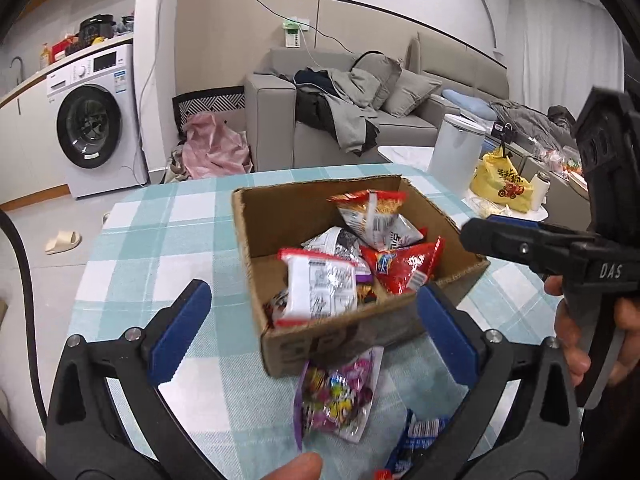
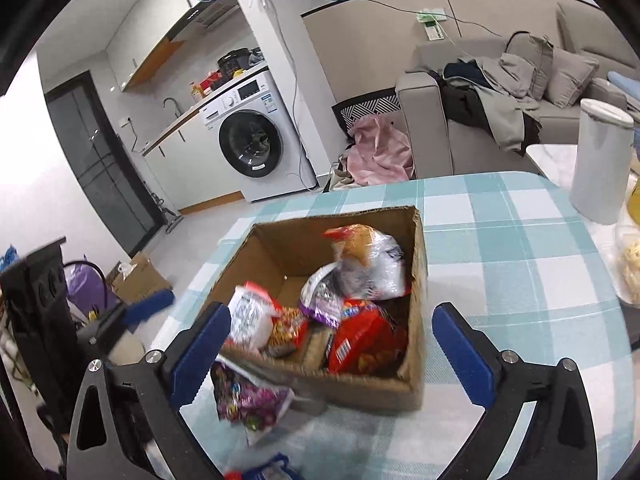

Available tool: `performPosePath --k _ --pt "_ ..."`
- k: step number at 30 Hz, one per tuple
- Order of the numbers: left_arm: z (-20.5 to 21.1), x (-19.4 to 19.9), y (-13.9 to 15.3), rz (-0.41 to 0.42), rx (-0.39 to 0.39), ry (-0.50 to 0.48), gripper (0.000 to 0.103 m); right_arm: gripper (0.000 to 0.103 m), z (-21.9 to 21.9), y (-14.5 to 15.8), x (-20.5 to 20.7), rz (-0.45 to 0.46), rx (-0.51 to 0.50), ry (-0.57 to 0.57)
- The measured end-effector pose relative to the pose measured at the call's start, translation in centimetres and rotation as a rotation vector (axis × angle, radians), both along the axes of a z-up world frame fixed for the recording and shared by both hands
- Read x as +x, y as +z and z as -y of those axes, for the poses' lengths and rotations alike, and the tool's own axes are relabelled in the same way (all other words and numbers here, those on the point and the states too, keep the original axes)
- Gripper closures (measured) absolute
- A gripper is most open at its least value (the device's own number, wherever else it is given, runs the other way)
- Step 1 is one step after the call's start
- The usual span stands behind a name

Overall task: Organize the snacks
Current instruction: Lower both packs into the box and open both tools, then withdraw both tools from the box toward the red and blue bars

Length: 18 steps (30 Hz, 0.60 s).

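Observation:
An open cardboard box (image 1: 256, 240) stands on the checked tablecloth (image 1: 160, 232) and holds several snack packets, red ones (image 1: 404, 268) and silver ones. A white packet with red ends (image 1: 320, 288) looks blurred over the box's near edge, with no pad touching it. My left gripper (image 1: 314, 296) is open, its blue pads wide on either side of the box's near corner. My right gripper (image 2: 332, 312) is open too, spread in front of the box (image 2: 416, 240). A purple candy bag (image 1: 340, 396) and a blue packet (image 1: 420, 436) lie on the cloth in front of the box.
A white cylindrical bin (image 1: 456, 144) and a yellow bag (image 1: 500, 180) sit on a low table beyond the right edge. A grey sofa (image 1: 280, 112) with clothes is behind, a washing machine (image 1: 96, 120) far left. The other gripper's finger (image 1: 492, 236) reaches in from the right.

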<state>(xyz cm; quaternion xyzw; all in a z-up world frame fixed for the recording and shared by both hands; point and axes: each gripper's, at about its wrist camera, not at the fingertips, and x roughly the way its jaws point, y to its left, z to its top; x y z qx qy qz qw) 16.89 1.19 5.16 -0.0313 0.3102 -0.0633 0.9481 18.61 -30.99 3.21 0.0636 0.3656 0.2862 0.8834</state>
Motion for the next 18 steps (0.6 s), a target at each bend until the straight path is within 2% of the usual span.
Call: performPosePath --k 7,18 --pt "-1.7 -3.4 -0.6 -0.018 -0.031 0.045 0.000 0.000 0.9 -0.5 -2.6 -0.001 -0.027 0.017" --pt "-1.9 -5.6 -0.4 0.001 0.004 0.075 0.000 0.000 0.8 -2.0 -5.3 0.007 -0.093 0.059"
